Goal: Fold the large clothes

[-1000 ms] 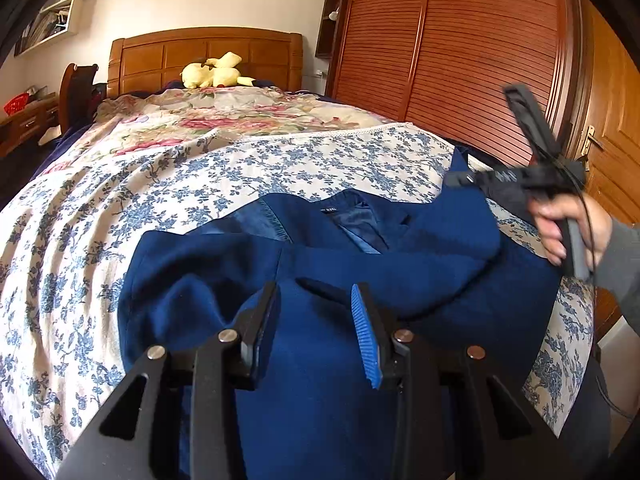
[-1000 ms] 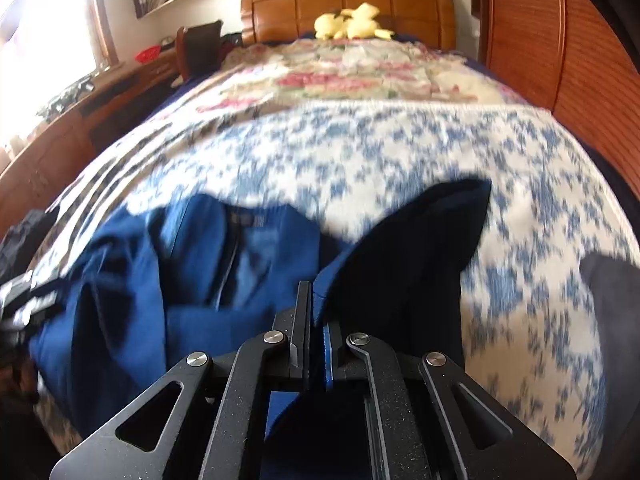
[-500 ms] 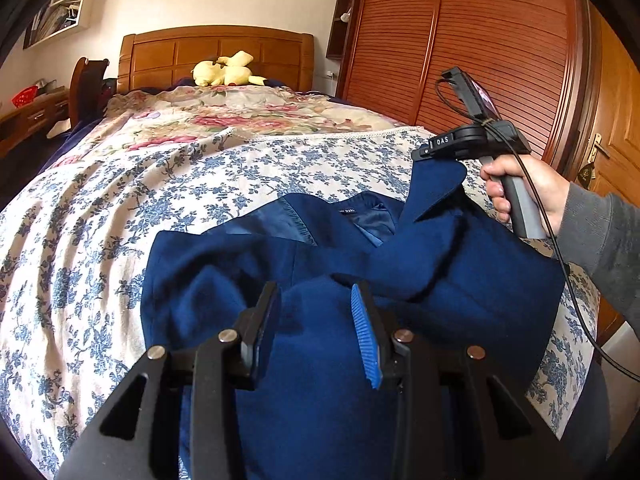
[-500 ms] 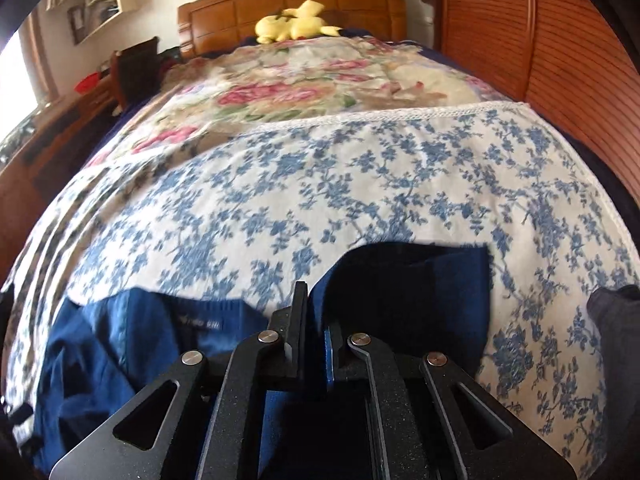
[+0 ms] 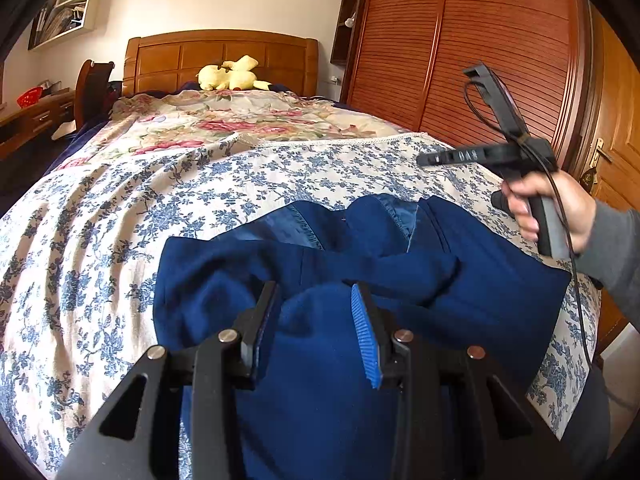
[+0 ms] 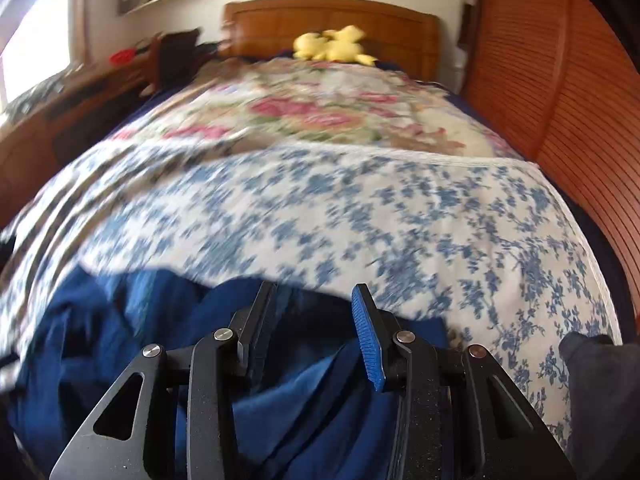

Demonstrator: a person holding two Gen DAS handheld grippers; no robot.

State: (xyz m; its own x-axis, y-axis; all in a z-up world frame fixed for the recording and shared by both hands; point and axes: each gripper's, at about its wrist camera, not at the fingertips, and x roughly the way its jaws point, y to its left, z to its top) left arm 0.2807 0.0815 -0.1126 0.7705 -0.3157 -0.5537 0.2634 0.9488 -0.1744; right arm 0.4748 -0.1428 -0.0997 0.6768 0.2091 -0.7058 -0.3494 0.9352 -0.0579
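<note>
Floral bedspread (image 5: pixel 120 208), blue jacket (image 5: pixel 320 360) dropped flat, right gripper (image 6: pixel 314 324) now wide, sleeve released, left gripper (image 5: pixel 314 320) wide above cloth

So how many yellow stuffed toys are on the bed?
1. The yellow stuffed toy lies at the far end of the bed, against the wooden headboard. Another could be hidden behind it.

Home bedroom (bed (image 5: pixel 240 168), wardrobe (image 5: pixel 472 48))

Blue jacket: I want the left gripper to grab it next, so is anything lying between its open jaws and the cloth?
Nothing visible. The left gripper hangs open right over the blue jacket, with only its own folds below. The right gripper, also open, is off to the side.
</note>
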